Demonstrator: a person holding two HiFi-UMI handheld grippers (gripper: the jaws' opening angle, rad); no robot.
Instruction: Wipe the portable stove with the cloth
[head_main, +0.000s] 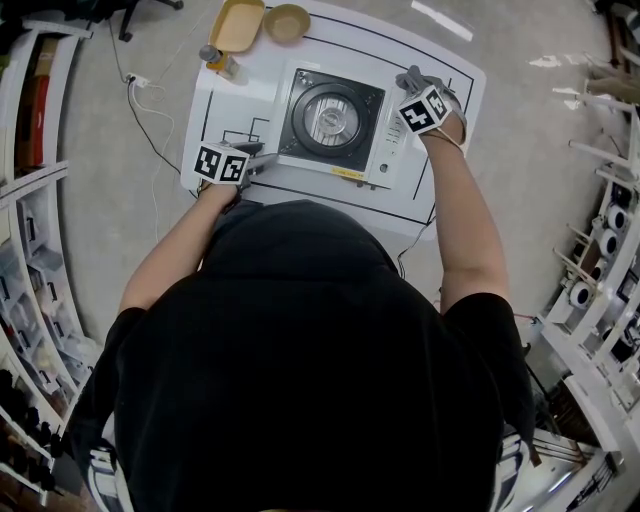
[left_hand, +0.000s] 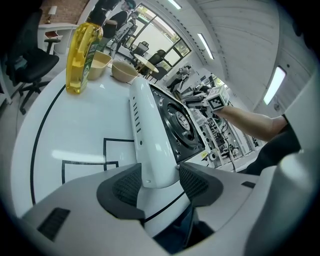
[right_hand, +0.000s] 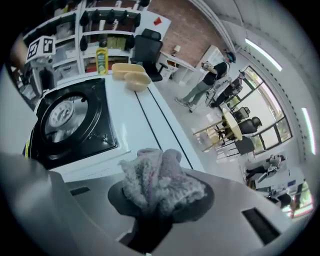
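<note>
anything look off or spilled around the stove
Nothing stands out. The portable stove sits flat on the table, its corner clamped by the left hand-held gripper. The right hand-held gripper holds the bunched cloth at the stove's right side. The yellow bottle stands upright, with no spill visible.

A white table (head_main: 228, 105) with rounded corners and thin black lines carries a white portable stove (head_main: 330, 120) with a black top and a round burner. The stove's near corner sits at the left gripper (head_main: 262, 155), and its opposite side is just beside the right gripper (head_main: 412, 80). Well beyond the left gripper, near the table's far edge, stand a yellow plastic bottle (head_main: 222, 62), a yellow rectangular tray (head_main: 238, 24) and a tan round bowl (head_main: 287, 22).
</note>
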